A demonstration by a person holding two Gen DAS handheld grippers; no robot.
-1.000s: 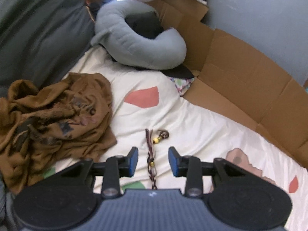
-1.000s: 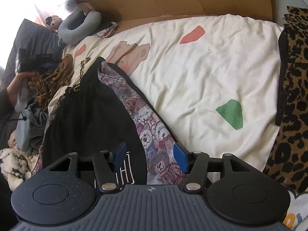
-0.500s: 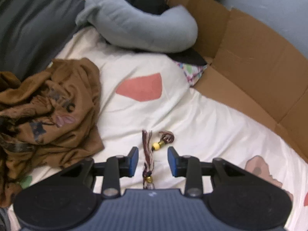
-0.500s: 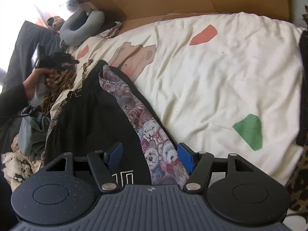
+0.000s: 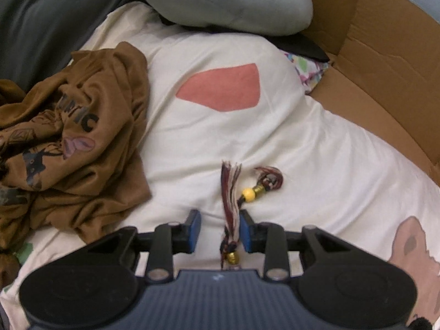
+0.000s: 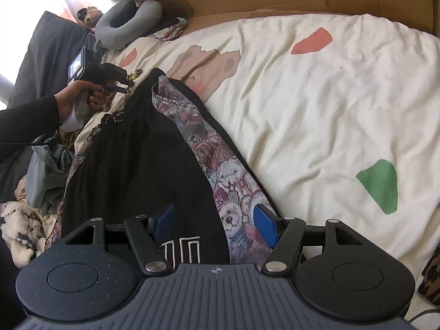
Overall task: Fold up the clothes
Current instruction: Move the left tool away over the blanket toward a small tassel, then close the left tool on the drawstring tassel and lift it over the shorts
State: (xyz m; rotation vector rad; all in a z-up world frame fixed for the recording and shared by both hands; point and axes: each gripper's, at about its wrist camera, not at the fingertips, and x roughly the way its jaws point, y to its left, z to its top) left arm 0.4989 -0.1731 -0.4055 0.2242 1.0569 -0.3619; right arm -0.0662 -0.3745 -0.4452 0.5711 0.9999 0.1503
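Over on the bed (image 5: 316, 143), covered in a cream sheet with coral, green and tan patches, the left claw (image 5: 220, 229) hangs low with its blue pads parted, and a braided drawstring (image 5: 231, 206) with a frayed tassel end runs up between them, lying close against the right-hand pad; I cannot tell for sure whether it touches. A second cord end with a yellow bead (image 5: 248, 194) curls just beside it on the sheet. To the left of that claw lies a crumpled brown shirt (image 5: 68, 143) with dark printing, bunched in a heap, and beyond it a grey neck pillow (image 5: 220, 2) rests at the head of the bed against flattened cardboard (image 5: 385, 63). From the right wrist view, the black garment (image 6: 132, 159) with a teddy-bear print lining (image 6: 217, 170) stretches long across the sheet, its gathered waistband end reaching toward the left claw (image 6: 121, 84), which a bare hand (image 6: 74, 101) holds there at the cords. The right claw (image 6: 213, 224) sits released, pads spread wide, over the near end of that garment, where white stitched lettering (image 6: 184, 250) shows on the black cloth; the pads straddle the fabric without pinching it. A pile of grey and spotted clothes (image 6: 41, 181) lies off the left edge of the bed, and a leopard-print cloth (image 6: 429, 283) peeks in at the lower right.
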